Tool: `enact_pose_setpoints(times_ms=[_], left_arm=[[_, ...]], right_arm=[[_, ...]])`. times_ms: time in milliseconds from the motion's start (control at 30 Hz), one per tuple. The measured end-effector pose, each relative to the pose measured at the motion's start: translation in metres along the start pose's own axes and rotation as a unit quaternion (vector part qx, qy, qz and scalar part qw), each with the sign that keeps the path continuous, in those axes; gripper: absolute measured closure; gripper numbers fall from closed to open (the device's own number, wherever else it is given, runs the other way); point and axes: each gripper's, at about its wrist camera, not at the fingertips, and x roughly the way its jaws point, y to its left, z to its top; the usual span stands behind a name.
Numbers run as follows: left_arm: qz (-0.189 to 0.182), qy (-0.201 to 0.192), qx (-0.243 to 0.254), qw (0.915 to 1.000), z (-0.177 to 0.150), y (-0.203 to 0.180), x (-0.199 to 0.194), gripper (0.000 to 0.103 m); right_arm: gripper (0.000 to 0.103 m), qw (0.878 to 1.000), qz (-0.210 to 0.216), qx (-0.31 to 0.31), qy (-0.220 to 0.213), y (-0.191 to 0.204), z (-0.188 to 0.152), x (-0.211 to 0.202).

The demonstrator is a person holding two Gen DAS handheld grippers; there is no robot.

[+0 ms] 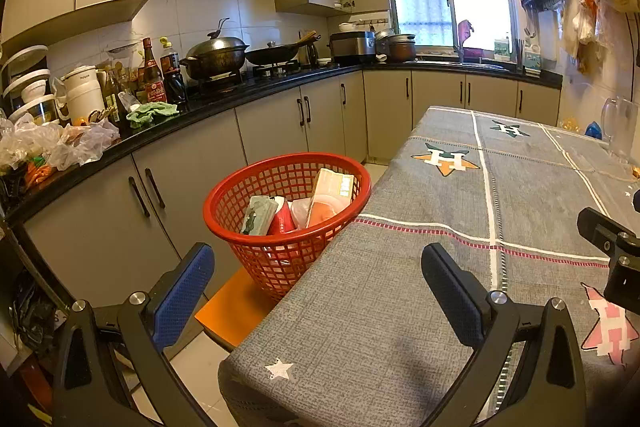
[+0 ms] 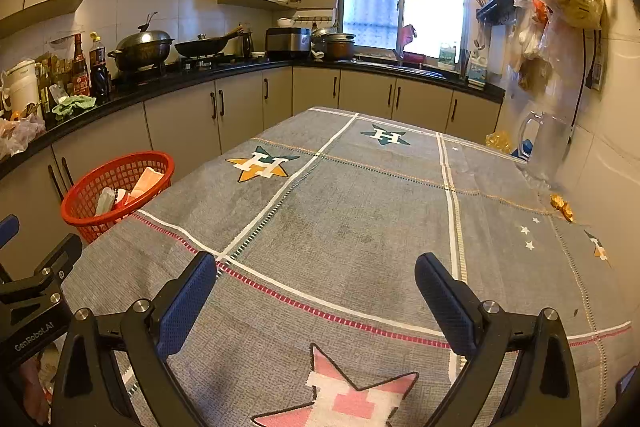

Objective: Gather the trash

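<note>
Both held wide open and empty: left gripper (image 1: 316, 291) over the near corner of the cloth-covered counter (image 1: 420, 267), right gripper (image 2: 316, 299) over its near middle.

Red basket (image 1: 224, 195) just beside the counter's left edge, standing on an orange seat (image 1: 236, 307), with the trash inside. Counted in the basket, four pieces: one greenish packet (image 1: 258, 215), one red can or cup (image 1: 282, 221), one clear plastic scrap (image 1: 300, 211), one flat carton or tray with an orange face (image 1: 330, 197), leaning on the far wall. More possibly hidden beneath.

Probably all light. Packet and scrap soft, likely to crumple; best pinched at a free edge. Can thin-walled and smooth, apt to dent or slip; best taken across the body, gently. Carton stiffer; best taken across the thin edge.

Left on the counter, far from the basket toward the right wall: two small gold wrappers (image 2: 562, 205), light and crinkly, lying close together. One yellow crumpled bag (image 2: 498, 141) and one clear jug (image 2: 546, 147) further along that wall, perhaps not trash.

Basket itself: open plastic mesh, light, slightly springy; rim the natural hold.
</note>
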Motion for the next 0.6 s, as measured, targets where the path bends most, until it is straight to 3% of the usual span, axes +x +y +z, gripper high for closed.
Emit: enact_pose_setpoints(times_ms=[600], left_arm=[[0.0,0.001,0.001,1.0,0.0005,0.0002,0.0002,0.0]], right_arm=[[0.002,1.0,0.0,0.001,0.0,-0.0024,0.0008,0.0013]])
